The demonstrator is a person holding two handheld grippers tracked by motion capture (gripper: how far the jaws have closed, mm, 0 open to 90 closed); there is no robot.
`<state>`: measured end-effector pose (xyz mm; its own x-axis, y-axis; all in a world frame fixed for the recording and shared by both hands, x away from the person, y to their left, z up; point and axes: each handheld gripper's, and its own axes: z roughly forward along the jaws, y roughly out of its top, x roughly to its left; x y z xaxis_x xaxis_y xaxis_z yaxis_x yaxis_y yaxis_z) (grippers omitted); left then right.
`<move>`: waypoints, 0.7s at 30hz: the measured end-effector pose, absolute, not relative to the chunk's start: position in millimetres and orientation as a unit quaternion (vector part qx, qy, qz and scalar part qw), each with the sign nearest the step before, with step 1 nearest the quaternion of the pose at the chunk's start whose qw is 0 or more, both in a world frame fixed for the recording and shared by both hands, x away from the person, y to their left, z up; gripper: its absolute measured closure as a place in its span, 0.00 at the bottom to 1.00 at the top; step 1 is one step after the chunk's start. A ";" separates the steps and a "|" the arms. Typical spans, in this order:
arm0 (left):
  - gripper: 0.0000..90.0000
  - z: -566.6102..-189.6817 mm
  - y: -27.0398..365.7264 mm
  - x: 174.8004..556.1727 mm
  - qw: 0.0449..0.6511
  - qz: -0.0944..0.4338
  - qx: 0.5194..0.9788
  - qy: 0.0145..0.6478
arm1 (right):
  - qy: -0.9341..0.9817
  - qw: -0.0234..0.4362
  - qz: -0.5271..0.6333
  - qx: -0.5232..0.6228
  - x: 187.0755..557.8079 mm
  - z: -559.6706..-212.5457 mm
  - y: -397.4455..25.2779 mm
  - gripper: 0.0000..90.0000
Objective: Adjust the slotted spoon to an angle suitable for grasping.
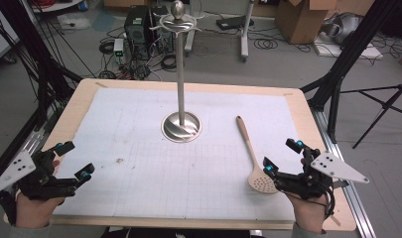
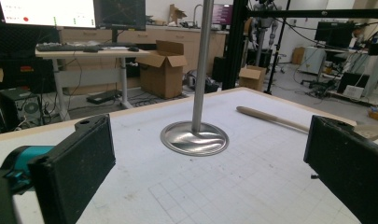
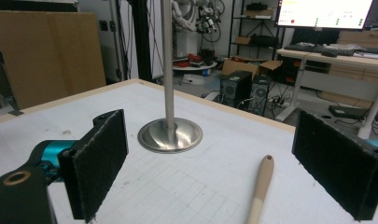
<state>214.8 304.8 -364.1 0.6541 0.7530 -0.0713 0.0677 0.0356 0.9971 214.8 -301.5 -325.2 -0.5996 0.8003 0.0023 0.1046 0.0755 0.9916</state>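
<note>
Resting near the right edge of the desk [image 1: 79, 99], a wooden slotted spoon [image 1: 253, 156] lies flat on the white gridded mat [image 1: 139, 168], handle pointing away from the person, perforated bowl toward the near side. The right gripper [image 1: 280, 158] sits just beside that bowl, jaws spread wide, nothing between them. The left gripper [image 1: 74, 161] hovers over the near left corner, well apart from the spoon, jaws likewise parted and empty.

A steel stand [image 1: 181, 74] rises from a round base at the mat's centre. The high view alone shows its top: a knob above a ring of hooks.

The left gripper view gives the base of the stand [image 2: 194, 137] straight ahead and the spoon [image 2: 275, 120] beyond it to the right, its bowl edge partly behind the right-hand jaw. The gripper [image 2: 210, 172] reads as wide open.

The right gripper view catches the handle end of the spoon [image 3: 260, 184] low between the jaws, not touching either pad; the bowl is cut off by the bottom edge. The stand [image 3: 170, 133] sits ahead, left of centre. This gripper [image 3: 207, 170] is open too.
</note>
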 end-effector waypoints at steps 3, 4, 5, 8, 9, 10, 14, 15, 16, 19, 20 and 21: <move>0.02 -365.1 302.9 215.7 0.642 0.263 0.645 0.321 | 0.669 0.293 0.591 0.341 214.9 -326.2 -303.2 0.10; 0.02 -365.4 302.1 215.9 0.642 0.263 0.645 0.321 | 0.669 0.293 0.592 0.341 214.8 -326.6 -303.8 0.10; 0.02 -365.7 301.5 216.1 0.642 0.262 0.646 0.321 | 0.669 0.291 0.593 0.341 214.5 -326.9 -304.4 0.11; 0.02 -366.9 299.3 217.0 0.639 0.259 0.650 0.320 | 0.669 0.290 0.593 0.342 213.7 -327.5 -306.2 0.10; 0.02 -367.4 298.8 217.1 0.638 0.258 0.651 0.320 | 0.669 0.290 0.593 0.341 213.8 -327.5 -306.8 0.10; 0.02 -367.8 298.5 217.1 0.637 0.258 0.652 0.320 | 0.668 0.291 0.594 0.343 213.8 -327.6 -307.2 0.10; 0.02 -368.8 297.3 216.1 0.636 0.253 0.655 0.320 | 0.669 0.291 0.591 0.345 214.5 -328.1 -307.5 0.11; 0.02 -368.8 297.3 215.4 0.636 0.252 0.657 0.318 | 0.667 0.290 0.589 0.351 214.7 -328.5 -307.2 0.10; 0.02 -368.7 297.3 214.2 0.636 0.251 0.657 0.317 | 0.667 0.290 0.588 0.353 215.9 -329.0 -307.7 0.11; 0.03 -367.9 298.3 210.9 0.643 0.252 0.653 0.311 | 0.666 0.281 0.577 0.380 222.8 -332.6 -309.9 0.11; 0.03 -367.2 299.6 207.9 0.644 0.254 0.652 0.310 | 0.666 0.276 0.571 0.393 227.1 -334.8 -310.2 0.11; 0.03 -367.2 300.5 207.1 0.642 0.256 0.652 0.312 | 0.668 0.276 0.566 0.397 229.9 -336.2 -310.2 0.11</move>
